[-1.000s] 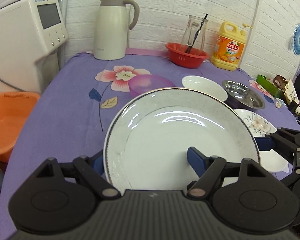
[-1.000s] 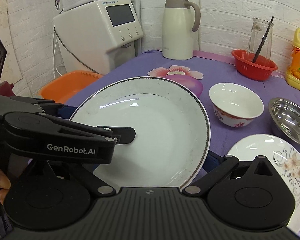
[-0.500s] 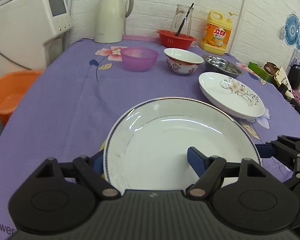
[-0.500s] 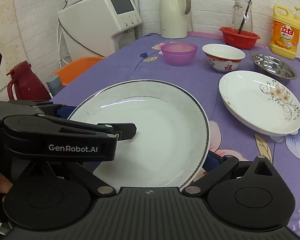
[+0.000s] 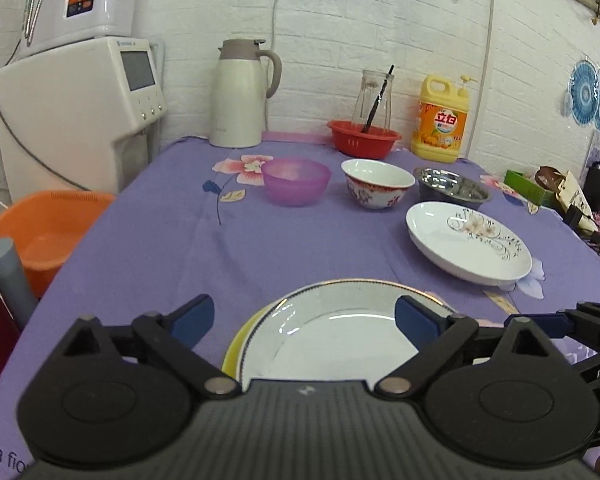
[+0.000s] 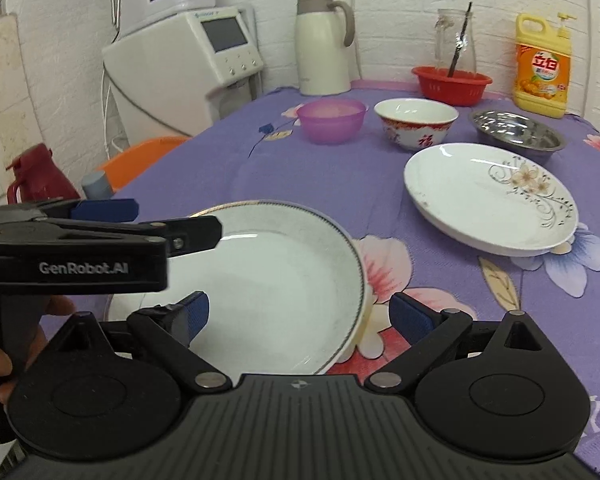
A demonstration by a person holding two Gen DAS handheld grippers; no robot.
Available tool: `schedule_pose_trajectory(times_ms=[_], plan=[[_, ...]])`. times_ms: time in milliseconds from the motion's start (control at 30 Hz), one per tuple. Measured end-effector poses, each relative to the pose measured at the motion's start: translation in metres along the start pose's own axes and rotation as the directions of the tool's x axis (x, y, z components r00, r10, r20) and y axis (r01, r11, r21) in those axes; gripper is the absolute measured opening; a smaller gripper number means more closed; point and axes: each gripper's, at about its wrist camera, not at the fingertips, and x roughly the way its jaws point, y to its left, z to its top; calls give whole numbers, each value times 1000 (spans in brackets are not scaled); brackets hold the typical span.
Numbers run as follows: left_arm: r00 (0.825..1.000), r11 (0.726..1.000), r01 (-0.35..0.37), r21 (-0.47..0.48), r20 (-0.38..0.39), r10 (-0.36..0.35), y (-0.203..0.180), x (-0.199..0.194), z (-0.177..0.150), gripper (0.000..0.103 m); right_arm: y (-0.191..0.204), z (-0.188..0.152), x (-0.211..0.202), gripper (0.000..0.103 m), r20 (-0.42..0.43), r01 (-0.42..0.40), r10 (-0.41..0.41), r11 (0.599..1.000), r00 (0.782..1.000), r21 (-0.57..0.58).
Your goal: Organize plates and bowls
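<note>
A white plate with a dark rim (image 5: 340, 332) (image 6: 276, 280) lies on the purple cloth at the near edge, stacked on a yellow plate (image 5: 236, 350) whose edge peeks out at its left. My left gripper (image 5: 304, 318) is open above it, touching nothing. My right gripper (image 6: 298, 314) is open too, its fingers straddling the plate's right part. A flowered white plate (image 5: 470, 240) (image 6: 488, 196) lies to the right. A purple bowl (image 5: 296, 180) (image 6: 332, 120), a red-patterned bowl (image 5: 378, 188) (image 6: 416, 122) and a steel bowl (image 5: 452, 190) (image 6: 516, 130) stand in a row behind.
A cream thermos jug (image 5: 240, 96), a red basket with a glass jar (image 5: 364, 140) and a yellow detergent bottle (image 5: 442, 120) line the back wall. A white appliance (image 5: 76, 112) and an orange basin (image 5: 40, 232) stand left of the table.
Both grippers held the dark-rimmed plate in the air and brought it back and down. It now lies on the yellow plate, and both grippers have opened and let go.
</note>
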Motion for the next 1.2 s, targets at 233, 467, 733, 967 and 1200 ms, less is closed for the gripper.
schedule_pose_trajectory(times_ms=[233,467,733,967,1200], plan=[[998,998,56,-20,-30,-57,-15,12,12,100,-36,5,-15,103,43,55,-60,991,997,119],[990,995,102,0,-97,-102,-53,44,24,100,-68,-3,-21,103,30,121,-130,970,991,212],[985,993,109,36,-137,-103,-82,76,40,100,-108,-7,-23,103,6,218,-229,936,973,277],[981,993,106,58,-168,-95,-95,101,56,100,-151,23,-14,103,74,240,-271,926,960,291],[973,993,120,6,-200,-117,-103,146,80,100,-185,48,36,103,22,309,-327,911,945,272]])
